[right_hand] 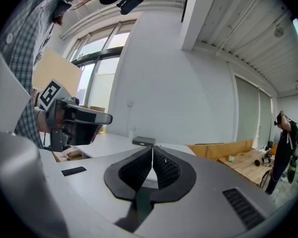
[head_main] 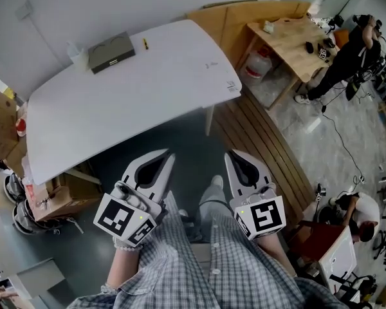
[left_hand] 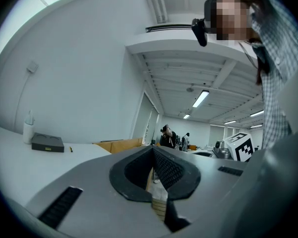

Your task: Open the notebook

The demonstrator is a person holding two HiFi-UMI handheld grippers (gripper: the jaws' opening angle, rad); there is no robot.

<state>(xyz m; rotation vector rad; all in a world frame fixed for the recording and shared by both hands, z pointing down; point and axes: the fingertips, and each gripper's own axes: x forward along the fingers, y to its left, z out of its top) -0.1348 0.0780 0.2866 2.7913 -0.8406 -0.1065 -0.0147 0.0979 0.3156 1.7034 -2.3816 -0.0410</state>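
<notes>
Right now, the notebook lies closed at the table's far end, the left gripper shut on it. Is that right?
No. The head view shows the left gripper shut on nothing, short of the table; the notebook lies closed at the far end.

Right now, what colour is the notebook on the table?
The notebook is dark grey; head view.
</notes>
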